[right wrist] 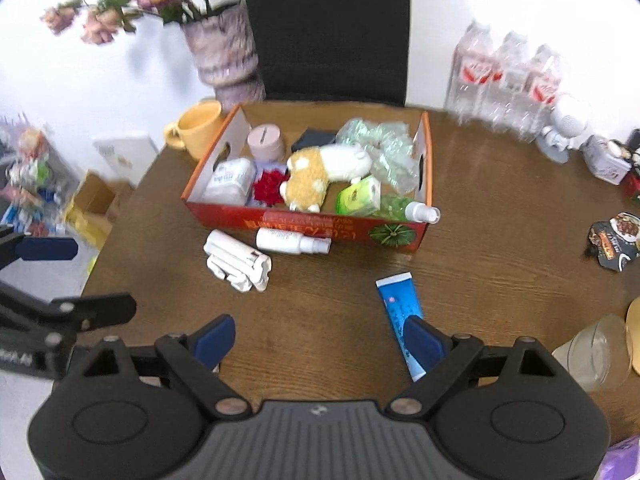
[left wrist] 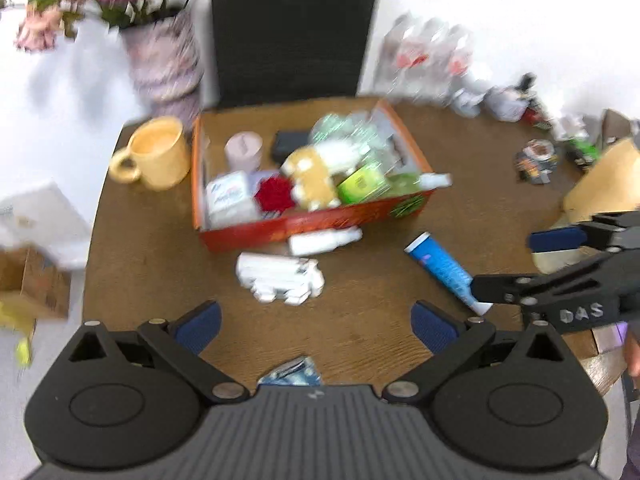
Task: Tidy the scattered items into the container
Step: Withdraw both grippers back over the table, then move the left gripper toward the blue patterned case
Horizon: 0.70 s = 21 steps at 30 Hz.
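An orange cardboard box (left wrist: 320,220) (right wrist: 304,226) in the middle of the brown table holds a plush toy (right wrist: 312,172), tissue packs, a red flower and a green bottle (right wrist: 404,207). In front of it lie a white spray bottle (left wrist: 324,239) (right wrist: 292,241), a white folded bundle (left wrist: 280,278) (right wrist: 238,264) and a blue tube (left wrist: 444,268) (right wrist: 400,312). A blue-white packet (left wrist: 292,372) lies just under my left gripper (left wrist: 316,326), which is open and empty. My right gripper (right wrist: 320,344) is open, its right finger over the tube's lower end.
A yellow mug (left wrist: 156,156) (right wrist: 196,128) stands left of the box, a vase of pink flowers (right wrist: 224,52) and a black chair (right wrist: 328,28) behind it. Water bottles (right wrist: 508,80), figurines and a snack packet (right wrist: 616,246) sit at the right. A clear cup (right wrist: 596,352) is near right.
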Each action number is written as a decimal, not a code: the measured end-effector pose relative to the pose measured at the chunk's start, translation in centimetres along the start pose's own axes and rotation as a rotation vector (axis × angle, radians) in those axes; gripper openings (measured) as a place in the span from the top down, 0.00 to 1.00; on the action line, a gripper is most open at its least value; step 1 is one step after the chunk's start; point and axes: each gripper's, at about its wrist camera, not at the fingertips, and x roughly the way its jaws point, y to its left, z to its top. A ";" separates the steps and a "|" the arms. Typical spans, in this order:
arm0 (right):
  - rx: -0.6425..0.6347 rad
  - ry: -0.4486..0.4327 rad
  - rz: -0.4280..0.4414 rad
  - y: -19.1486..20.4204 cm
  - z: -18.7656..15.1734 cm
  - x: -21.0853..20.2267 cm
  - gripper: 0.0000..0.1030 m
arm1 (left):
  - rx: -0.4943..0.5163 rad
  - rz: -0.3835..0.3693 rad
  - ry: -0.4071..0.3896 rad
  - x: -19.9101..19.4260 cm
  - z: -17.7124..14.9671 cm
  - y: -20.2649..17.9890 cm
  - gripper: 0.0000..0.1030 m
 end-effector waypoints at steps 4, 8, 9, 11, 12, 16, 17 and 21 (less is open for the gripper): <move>-0.043 -0.245 -0.047 1.0 -5.1 -0.3 0.02 | 0.032 0.059 -0.262 -0.9 -5.4 -1.4 0.00; -0.042 -0.638 -0.148 2.1 -13.0 0.1 0.00 | -0.040 0.253 -0.671 -0.7 -13.7 -2.5 0.00; -0.046 -0.718 -0.145 2.3 -15.1 0.6 0.00 | -0.055 0.266 -0.757 -0.2 -16.0 -2.5 0.00; -0.070 -0.845 -0.121 2.6 -18.9 1.9 0.00 | -0.076 0.268 -0.881 1.2 -19.9 -2.2 0.00; -0.082 -0.845 -0.117 2.9 -19.8 2.7 0.00 | -0.083 0.259 -0.899 2.3 -21.5 -1.9 0.00; -0.090 -0.755 -0.143 3.6 -21.6 5.6 0.00 | -0.112 0.232 -0.748 5.9 -23.5 -0.8 0.00; -0.086 -0.727 -0.153 3.7 -21.8 6.3 0.00 | -0.113 0.233 -0.715 6.5 -23.7 -0.7 0.00; -0.048 -0.673 -0.148 3.6 -22.2 8.3 0.00 | -0.099 0.220 -0.641 8.5 -24.0 -0.3 0.00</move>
